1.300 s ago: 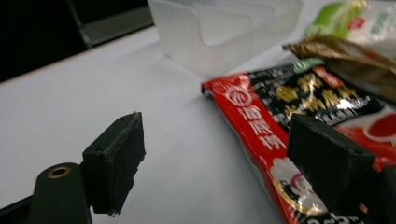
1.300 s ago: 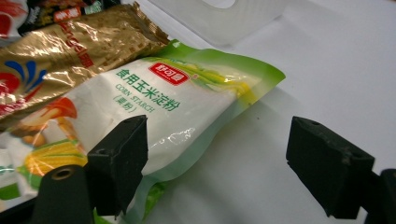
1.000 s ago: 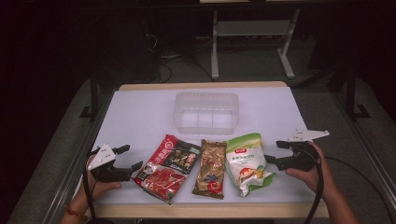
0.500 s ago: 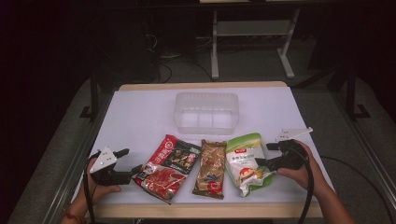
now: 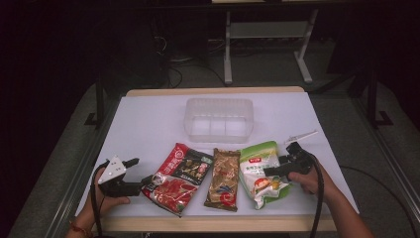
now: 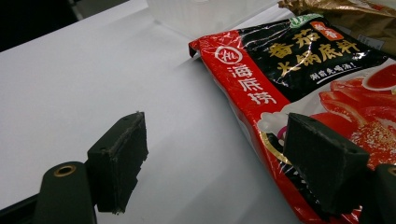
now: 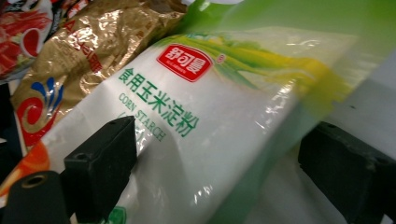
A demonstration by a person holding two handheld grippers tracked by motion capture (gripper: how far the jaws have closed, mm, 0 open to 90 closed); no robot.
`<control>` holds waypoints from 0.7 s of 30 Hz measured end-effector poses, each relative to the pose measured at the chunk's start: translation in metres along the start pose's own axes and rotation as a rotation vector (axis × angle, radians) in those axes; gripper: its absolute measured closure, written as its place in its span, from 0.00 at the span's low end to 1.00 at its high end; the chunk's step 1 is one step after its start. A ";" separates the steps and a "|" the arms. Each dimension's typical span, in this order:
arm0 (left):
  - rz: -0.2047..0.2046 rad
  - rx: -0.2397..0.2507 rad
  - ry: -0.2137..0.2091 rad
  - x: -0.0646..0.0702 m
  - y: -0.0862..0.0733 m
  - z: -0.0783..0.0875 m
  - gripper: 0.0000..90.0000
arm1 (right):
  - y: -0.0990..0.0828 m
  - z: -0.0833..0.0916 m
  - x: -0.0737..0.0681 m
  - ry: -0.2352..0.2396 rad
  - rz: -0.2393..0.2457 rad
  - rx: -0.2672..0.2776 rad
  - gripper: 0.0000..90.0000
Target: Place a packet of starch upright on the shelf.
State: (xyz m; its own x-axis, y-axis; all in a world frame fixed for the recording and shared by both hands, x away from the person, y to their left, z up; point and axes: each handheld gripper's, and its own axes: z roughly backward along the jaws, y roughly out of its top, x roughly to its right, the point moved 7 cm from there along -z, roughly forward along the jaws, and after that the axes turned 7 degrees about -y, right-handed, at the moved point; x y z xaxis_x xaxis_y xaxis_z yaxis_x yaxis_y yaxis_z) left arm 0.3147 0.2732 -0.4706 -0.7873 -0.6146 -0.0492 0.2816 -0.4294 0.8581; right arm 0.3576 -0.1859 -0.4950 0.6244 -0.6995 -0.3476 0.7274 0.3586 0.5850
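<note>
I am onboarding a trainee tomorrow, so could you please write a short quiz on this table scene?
1. True or false: the right hand-held gripper has its open jaws astride the corn starch bag.
2. Which packet lies nearest the left hand-held gripper?
3. How many packets lie in front of the clear plastic container: A two, B three, C four?

Key: 1 true; 2 the red hotpot base packet; 3 B.

A green-and-white plastic bag of corn starch (image 5: pixel 258 173) lies flat at the near right of the white table, its green top edge pointing away, its right side slightly puffed up. Printed on it are a red label and green lettering (image 7: pixel 177 116). Just left, apparently touching it, lies a gold foil packet (image 5: pixel 224 179); then a red-and-black soup-base pouch (image 5: pixel 178 177), tilted, flat.
</note>
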 end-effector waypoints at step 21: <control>-0.010 -0.018 0.002 0.000 -0.004 -0.005 0.24 | 0.008 -0.009 -0.028 0.135 0.105 -0.012 0.63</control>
State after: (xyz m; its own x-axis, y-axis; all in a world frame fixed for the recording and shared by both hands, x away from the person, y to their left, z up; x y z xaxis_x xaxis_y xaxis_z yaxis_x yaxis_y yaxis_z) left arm 0.3165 0.2718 -0.4768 -0.7890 -0.6116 -0.0588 0.2838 -0.4477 0.8480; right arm 0.3482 -0.1579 -0.4868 0.7293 -0.5684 -0.3808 0.6588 0.4331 0.6151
